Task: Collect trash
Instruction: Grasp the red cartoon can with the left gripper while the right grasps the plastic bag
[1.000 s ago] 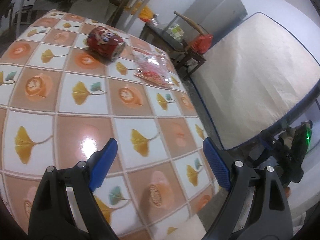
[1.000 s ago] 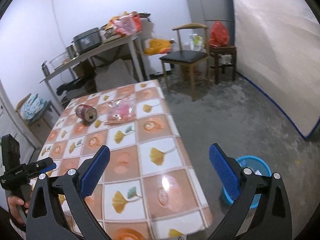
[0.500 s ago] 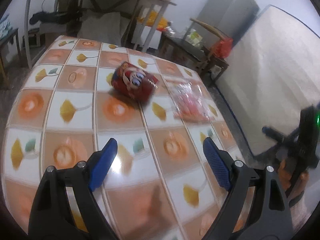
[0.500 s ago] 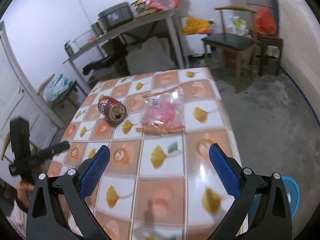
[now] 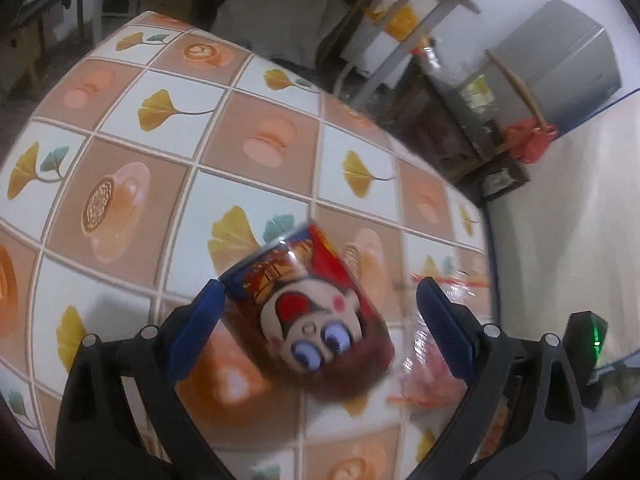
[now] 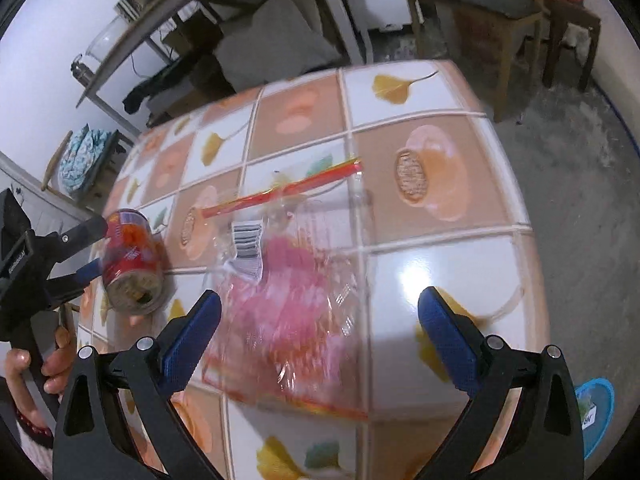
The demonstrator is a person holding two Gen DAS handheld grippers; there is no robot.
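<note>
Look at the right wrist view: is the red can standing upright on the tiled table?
No. The red can lies on its side on the tiled table, its round end facing the camera.

left gripper [image 5: 316, 322] | black arms | blue ribbed pads [image 5: 444, 328] | silver screws

both wrist views steeply down, sharing table [image 5: 168, 184]

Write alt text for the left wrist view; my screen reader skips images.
The left gripper, jaws opening, straddles a red cartoon-face can lying on the tiled table. A clear plastic wrapper lies just right of the can.
</note>
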